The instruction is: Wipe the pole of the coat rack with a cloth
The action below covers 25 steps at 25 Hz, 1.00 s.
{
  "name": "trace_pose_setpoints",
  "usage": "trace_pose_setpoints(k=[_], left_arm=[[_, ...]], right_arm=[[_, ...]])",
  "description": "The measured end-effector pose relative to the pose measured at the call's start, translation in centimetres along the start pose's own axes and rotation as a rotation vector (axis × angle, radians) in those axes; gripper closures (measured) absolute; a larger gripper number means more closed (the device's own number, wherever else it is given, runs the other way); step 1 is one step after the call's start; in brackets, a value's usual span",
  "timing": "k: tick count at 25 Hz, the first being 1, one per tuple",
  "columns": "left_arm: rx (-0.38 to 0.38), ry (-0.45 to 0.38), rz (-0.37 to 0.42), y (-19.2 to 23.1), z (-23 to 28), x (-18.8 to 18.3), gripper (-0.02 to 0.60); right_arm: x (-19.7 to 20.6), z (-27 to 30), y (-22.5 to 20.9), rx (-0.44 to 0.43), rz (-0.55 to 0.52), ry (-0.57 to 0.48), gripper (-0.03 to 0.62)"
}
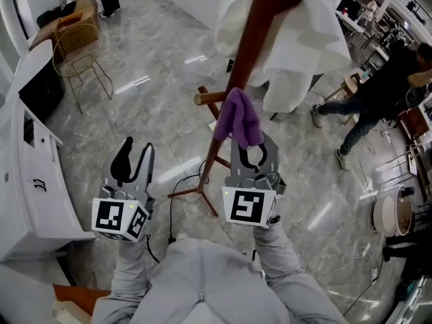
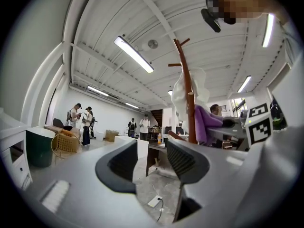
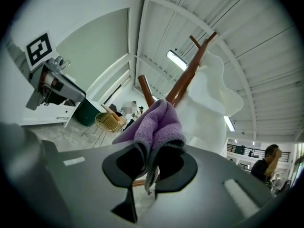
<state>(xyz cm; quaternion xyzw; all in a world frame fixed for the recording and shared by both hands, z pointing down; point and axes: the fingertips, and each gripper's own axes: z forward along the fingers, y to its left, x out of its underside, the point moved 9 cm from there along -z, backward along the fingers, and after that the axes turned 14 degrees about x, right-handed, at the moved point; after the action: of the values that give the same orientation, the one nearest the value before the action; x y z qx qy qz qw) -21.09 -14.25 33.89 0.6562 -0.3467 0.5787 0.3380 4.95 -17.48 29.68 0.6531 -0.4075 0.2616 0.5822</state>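
The reddish-brown coat rack pole (image 1: 251,42) slants from the top of the head view down to its splayed legs (image 1: 196,191). A white garment (image 1: 297,39) hangs from its upper pegs. My right gripper (image 1: 247,146) is shut on a purple cloth (image 1: 237,117), which rests against the pole just above a side peg. In the right gripper view the cloth (image 3: 154,127) bulges out of the closed jaws (image 3: 149,158), with the pole (image 3: 187,77) behind it. My left gripper (image 1: 135,150) hangs open and empty to the left of the pole, its jaws (image 2: 152,163) apart.
A gold wire chair (image 1: 77,52) and a white cabinet (image 1: 27,174) stand at the left. A person (image 1: 378,93) walks at the right, near furniture and cables. A black cable (image 1: 182,187) runs over the marble floor by the rack's legs.
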Motion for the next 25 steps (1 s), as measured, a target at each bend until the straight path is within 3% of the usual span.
trace_pose_setpoints(k=[9,17,25], left_arm=[[-0.013,0.003,0.001,-0.2,-0.7,0.2,0.376],[-0.027,-0.005,-0.008,-0.2,-1.3,0.5,0.376],[-0.037,-0.005,-0.015,-0.2,-1.6,0.6,0.376]], right_arm=[[5.8,-1.0,4.2,-0.091,0.013,0.078,0.542],[9.1,-1.3,6.5,-0.192,-0.099,0.177,0.542],[11.8,-1.4,8.6,-0.307,-0.296,0.273,0.542]])
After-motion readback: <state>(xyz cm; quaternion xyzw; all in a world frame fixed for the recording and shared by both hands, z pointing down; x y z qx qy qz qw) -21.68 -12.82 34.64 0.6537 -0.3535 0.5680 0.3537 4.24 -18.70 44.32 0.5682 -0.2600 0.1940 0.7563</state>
